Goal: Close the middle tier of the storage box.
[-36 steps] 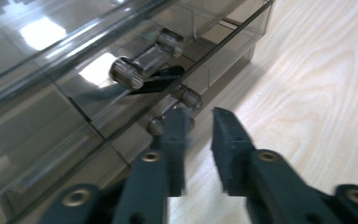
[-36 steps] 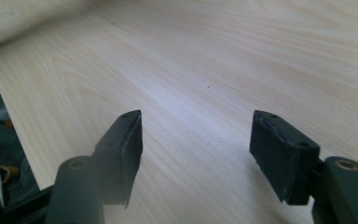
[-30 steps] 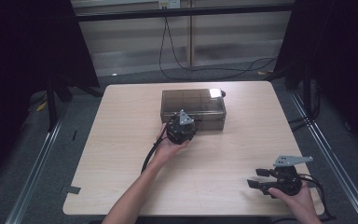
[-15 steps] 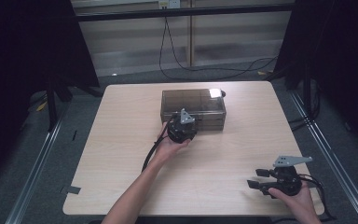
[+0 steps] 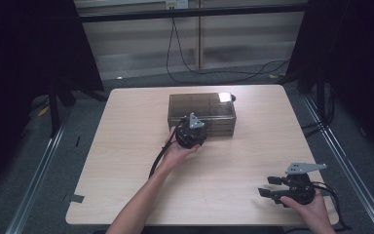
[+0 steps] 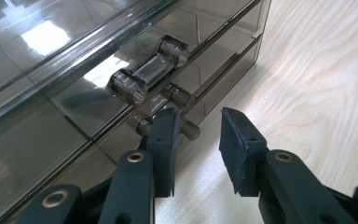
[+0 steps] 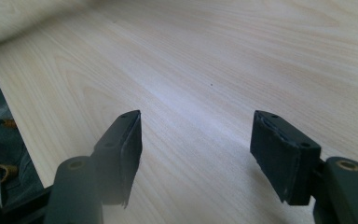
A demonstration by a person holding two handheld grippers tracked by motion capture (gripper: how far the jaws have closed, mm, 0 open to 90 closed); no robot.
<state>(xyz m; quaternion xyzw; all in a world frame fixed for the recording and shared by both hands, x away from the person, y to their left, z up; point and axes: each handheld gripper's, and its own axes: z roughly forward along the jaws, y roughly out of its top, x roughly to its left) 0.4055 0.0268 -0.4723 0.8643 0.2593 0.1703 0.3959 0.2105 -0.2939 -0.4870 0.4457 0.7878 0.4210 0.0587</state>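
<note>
A smoky see-through plastic box [image 5: 202, 112] with a closed lid sits at the table's middle back. My left gripper [image 5: 191, 131] is held against its front wall. In the left gripper view the box's clear latch [image 6: 147, 77] lies just ahead of my left gripper [image 6: 196, 122]. Its jaws stand a narrow gap apart, and the left fingertip [image 6: 164, 135] covers the latch's lower hinge. Nothing is clamped. My right gripper [image 5: 266, 186] rests near the front right corner, jaws wide apart. In its own view the right gripper [image 7: 196, 123] points over bare wood.
The light wooden table [image 5: 126, 146] has rounded corners and ends close to the right hand. A cable trails from the left gripper along the forearm. Dark curtains, metal rails and floor cables surround the table.
The left gripper has edged slightly toward the box's front. The right gripper has stayed where it was.
</note>
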